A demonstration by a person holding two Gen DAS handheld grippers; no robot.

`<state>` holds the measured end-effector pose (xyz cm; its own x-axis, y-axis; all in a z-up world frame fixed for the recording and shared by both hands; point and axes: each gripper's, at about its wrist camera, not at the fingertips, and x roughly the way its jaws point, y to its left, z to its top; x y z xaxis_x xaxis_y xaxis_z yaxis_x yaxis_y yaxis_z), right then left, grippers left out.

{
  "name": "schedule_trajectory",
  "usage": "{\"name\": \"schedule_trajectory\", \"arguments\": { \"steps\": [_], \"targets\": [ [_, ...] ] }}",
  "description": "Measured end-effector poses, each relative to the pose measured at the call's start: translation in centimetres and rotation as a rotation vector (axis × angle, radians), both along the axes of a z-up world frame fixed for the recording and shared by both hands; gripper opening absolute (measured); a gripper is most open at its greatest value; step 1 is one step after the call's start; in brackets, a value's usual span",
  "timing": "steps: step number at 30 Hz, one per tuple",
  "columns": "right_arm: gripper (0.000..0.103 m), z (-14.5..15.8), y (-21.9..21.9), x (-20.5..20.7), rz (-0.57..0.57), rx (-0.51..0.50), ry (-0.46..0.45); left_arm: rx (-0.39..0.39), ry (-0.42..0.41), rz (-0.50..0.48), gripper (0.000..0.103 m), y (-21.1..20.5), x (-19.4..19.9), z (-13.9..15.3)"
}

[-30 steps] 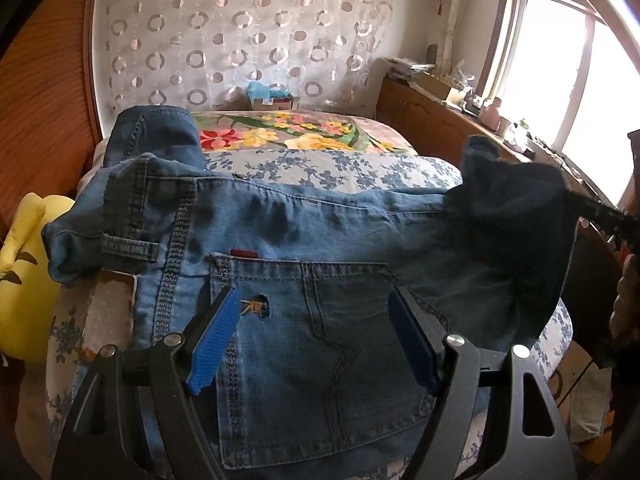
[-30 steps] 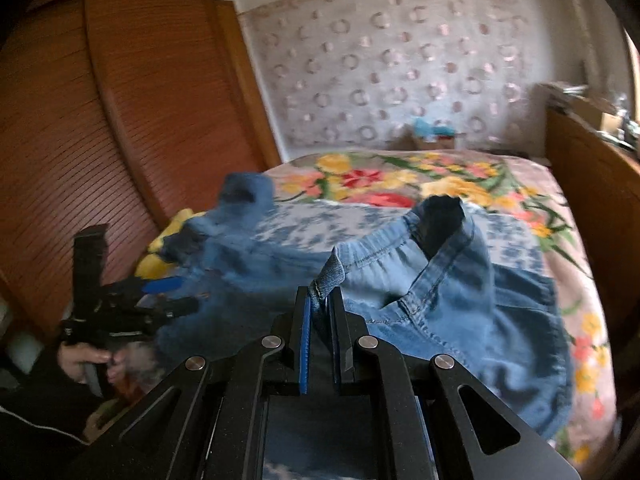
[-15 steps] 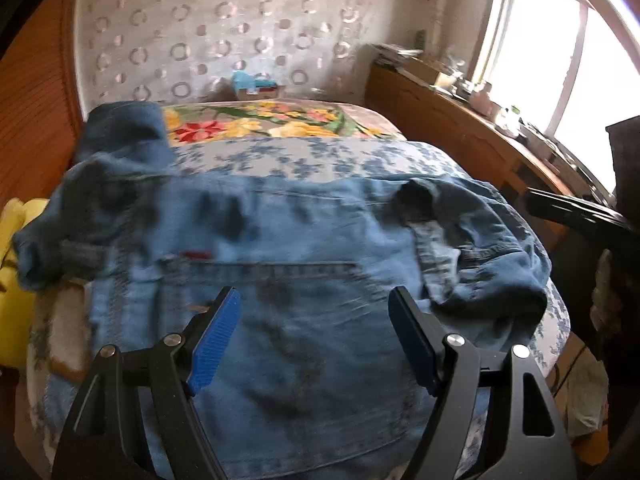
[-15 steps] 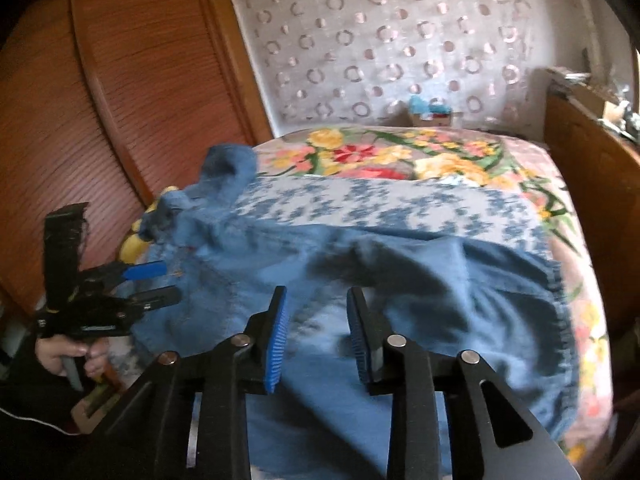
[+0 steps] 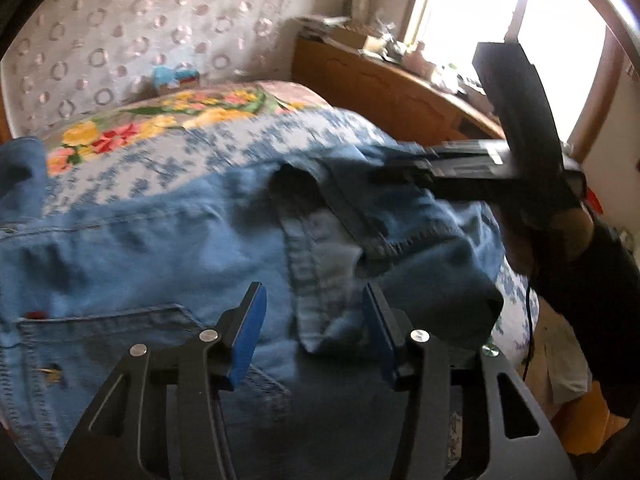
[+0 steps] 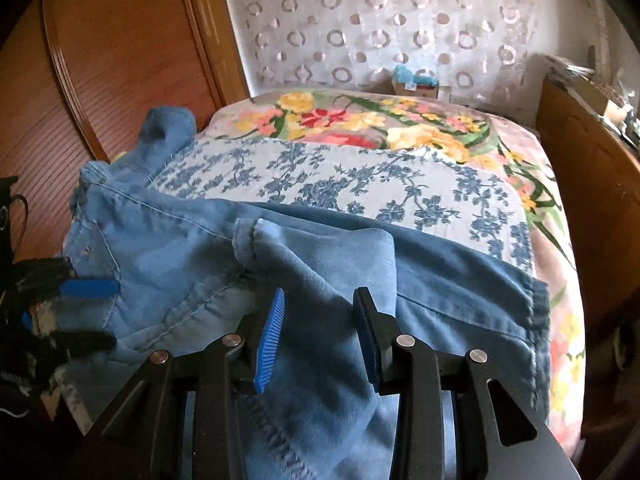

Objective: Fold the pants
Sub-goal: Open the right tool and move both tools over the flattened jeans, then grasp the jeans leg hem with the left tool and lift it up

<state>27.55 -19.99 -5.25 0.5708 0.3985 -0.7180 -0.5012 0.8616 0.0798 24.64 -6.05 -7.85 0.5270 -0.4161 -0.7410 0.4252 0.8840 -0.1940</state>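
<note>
The pants (image 6: pixel 192 248), blue denim, lie spread across the near end of the bed (image 6: pixel 560 184), over a white-and-blue flowered cover (image 6: pixel 360 184), with one part folded back over the middle. One end of them is bunched up at ten o'clock in the right wrist view, against the wooden sliding door (image 6: pixel 100 60).

The left tongs (image 5: pixel 312 332) hang above the denim near a back pocket; their jaws are closing, with cloth below the blue pads but none pinched between them. The right tongs (image 6: pixel 318 338) stand apart and are opening, a fold of denim lying loose between the pads without being pressed.

In the left wrist view the right tongs reach in from three o'clock, held by a hand (image 5: pixel 560 240) in a dark sleeve, over the folded-back flap. Past the pants, at twelve o'clock, the bedspread shows large yellow and red flowers (image 6: pixel 360 120), and a small box (image 6: pixel 414 84) sits at the head of the bed under the ring-patterned curtain (image 6: pixel 380 20). A wooden cabinet (image 5: pixel 400 92) crowded with small objects runs along the bed at one to two o'clock, below a bright window (image 5: pixel 472 12).
</note>
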Motion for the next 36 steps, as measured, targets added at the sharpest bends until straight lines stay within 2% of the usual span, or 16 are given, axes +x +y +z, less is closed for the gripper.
{"name": "schedule_trajectory", "arguments": {
  "steps": [3,7,8,9,10,11,12,15,20,26,30,36],
  "targets": [
    [0.037,0.1,0.7,0.6,0.007,-0.005,-0.001,0.01,0.051,-0.019,0.051,-0.7,-0.3,-1.6],
    [0.037,-0.4,0.8,1.8,0.003,-0.007,0.006,0.016,0.066,-0.021,0.049,-0.9,-0.7,-2.5],
    [0.035,-0.6,0.7,2.0,-0.002,-0.006,0.007,0.015,0.067,-0.02,0.045,-0.9,-0.7,-2.6],
    [0.022,-1.0,0.4,2.3,-0.005,-0.002,0.01,0.017,0.066,-0.017,0.036,-0.9,-0.9,-2.7],
    [0.013,-1.3,0.5,2.5,-0.001,0.006,0.021,0.019,0.063,-0.019,0.033,-1.0,-1.2,-2.7],
    [0.011,-1.5,0.4,2.6,0.002,0.013,0.028,0.02,0.057,-0.019,0.027,-1.1,-1.4,-2.6],
    [0.008,-1.6,0.3,2.7,0.001,0.019,0.027,0.026,0.046,-0.017,0.017,-1.2,-1.7,-2.5],
    [0.006,-1.3,-0.2,2.1,-0.011,0.046,0.005,0.013,0.022,-0.011,0.011,-0.8,-2.4,-1.9],
    [0.005,0.5,-0.8,0.5,-0.019,0.1,-0.074,-0.012,-0.048,-0.007,0.008,0.0,-4.3,0.6],
    [0.004,4.1,0.3,-2.1,0.023,0.142,-0.177,-0.052,-0.14,0.06,0.008,3.3,-6.8,4.3],
    [0.004,5.8,2.2,-3.7,0.079,0.161,-0.215,-0.053,-0.189,0.124,0.007,6.3,-8.0,6.0],
    [0.004,6.9,6.8,-5.1,0.181,0.183,-0.247,-0.036,-0.224,0.234,0.007,11.3,-10.6,6.8]
  ]
}}
